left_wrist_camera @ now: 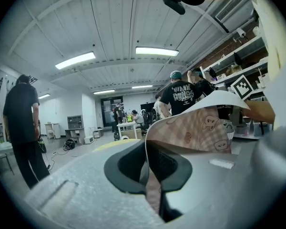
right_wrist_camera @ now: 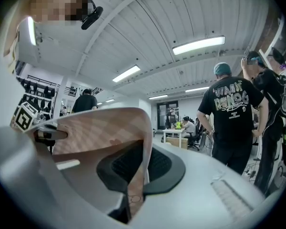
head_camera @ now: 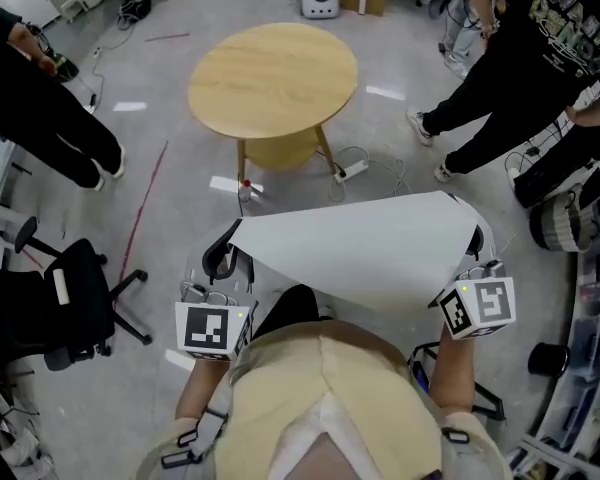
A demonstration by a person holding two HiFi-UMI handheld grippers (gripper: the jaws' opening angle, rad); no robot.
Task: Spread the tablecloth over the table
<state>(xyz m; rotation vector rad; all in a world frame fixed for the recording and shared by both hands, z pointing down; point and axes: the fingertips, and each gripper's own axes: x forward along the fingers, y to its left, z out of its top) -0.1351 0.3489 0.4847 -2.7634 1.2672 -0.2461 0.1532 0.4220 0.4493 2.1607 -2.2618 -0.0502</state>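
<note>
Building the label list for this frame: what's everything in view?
table: one, round, light wood, straight ahead.
tablecloth: one, white top, checked underside, held up short of the table.
office chair: one, black, left.
power strip: one, white, floor by the table.
bystanders: at least three, dark clothes, both sides.
left gripper: one, grey, fingers shut on the tablecloth's left end.
right gripper: one, grey, fingers shut on its right end.

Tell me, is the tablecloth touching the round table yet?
Apart. The head view shows floor between the tablecloth and the round table, which stands farther ahead.
</note>
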